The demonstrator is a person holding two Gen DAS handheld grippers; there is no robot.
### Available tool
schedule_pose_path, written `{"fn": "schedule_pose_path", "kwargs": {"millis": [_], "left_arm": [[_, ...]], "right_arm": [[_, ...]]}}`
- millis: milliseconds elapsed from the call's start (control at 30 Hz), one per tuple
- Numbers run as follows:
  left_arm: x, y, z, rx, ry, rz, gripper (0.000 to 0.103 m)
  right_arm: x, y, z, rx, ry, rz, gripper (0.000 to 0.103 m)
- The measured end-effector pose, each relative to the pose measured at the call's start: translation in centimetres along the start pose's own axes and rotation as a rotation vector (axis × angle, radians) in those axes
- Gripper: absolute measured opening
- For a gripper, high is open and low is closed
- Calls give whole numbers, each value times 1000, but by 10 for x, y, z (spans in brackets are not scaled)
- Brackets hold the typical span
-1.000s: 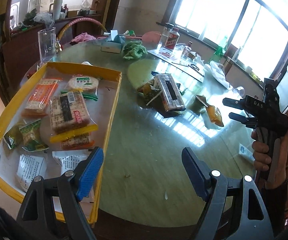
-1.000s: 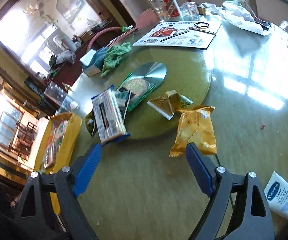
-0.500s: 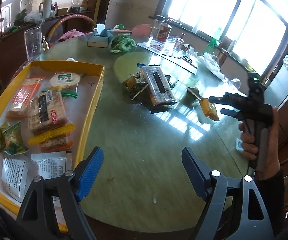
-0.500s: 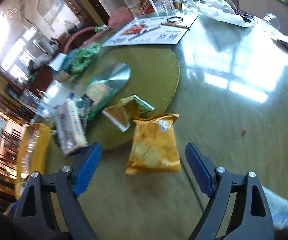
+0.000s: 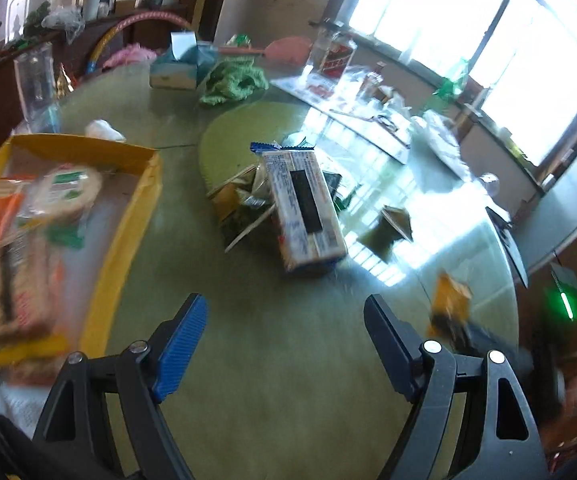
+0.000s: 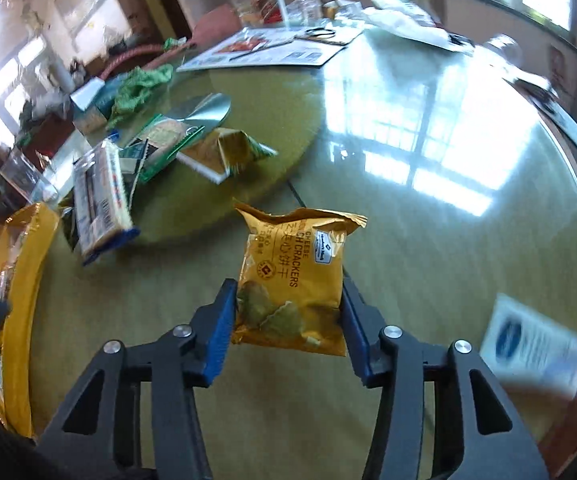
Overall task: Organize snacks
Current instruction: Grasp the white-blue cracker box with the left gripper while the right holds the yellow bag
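Your right gripper (image 6: pixel 286 314) has just been closing, pads now against the cheese cracker bag (image 6: pixel 296 280); your left gripper (image 5: pixel 284 344) hangs open, empty.

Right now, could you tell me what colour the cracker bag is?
Golden yellow cracker bag, clearest in the right wrist view.

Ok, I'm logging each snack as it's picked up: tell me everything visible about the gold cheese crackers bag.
The cheese crackers bag is a glossy gold foil pouch, crinkled, with a jagged sealed top edge and printed cracker pictures. It lies flat on the green table, lettering sideways. The right gripper has been closing on its lower end, both blue pads against its sides.
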State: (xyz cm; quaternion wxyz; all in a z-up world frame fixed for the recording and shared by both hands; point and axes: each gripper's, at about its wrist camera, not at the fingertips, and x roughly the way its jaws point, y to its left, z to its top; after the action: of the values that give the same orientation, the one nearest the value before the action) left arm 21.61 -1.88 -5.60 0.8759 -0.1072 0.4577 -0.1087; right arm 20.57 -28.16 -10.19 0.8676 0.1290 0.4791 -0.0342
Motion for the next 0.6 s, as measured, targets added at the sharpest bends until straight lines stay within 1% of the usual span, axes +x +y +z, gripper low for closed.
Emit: {"fn": "schedule_pose_path", "kwargs": {"millis": [67, 167, 200, 300, 333, 367, 400, 433, 467, 533, 600], "left_arm": [[21, -8, 13, -13, 22, 6, 81], [48, -19, 32, 2, 43, 65, 81], [55, -20, 36, -5, 43, 70, 81], [73, -25, 48, -34, 75, 79, 81], [78, -29, 51, -21, 75, 95, 80], [82, -35, 52, 9, 68, 142, 80], [86, -39, 51, 32, 65, 186, 77], [91, -41, 50, 55, 71, 222, 64], [93, -40, 49, 60, 79, 212, 60], [84, -35, 40, 51, 57, 202, 58], [73, -33, 29, 80, 67, 183, 58]], "right_arm": [[-8, -2, -12, 23, -24, -1, 49], [-15, 0, -24, 60, -42, -12, 48], [-18, 0, -28, 72, -42, -8, 48], [-21, 7, -35, 47, -49, -9, 48], [-21, 8, -36, 41, -54, -10, 48], [-21, 9, -37, 33, -61, -10, 48], [-20, 10, -37, 22, -68, -9, 48], [-20, 11, -38, 15, -73, -13, 48], [-20, 12, -39, 3, -79, -19, 48], [-19, 13, -39, -10, -91, -25, 48], [-19, 10, -40, -3, -98, -9, 47]]}}
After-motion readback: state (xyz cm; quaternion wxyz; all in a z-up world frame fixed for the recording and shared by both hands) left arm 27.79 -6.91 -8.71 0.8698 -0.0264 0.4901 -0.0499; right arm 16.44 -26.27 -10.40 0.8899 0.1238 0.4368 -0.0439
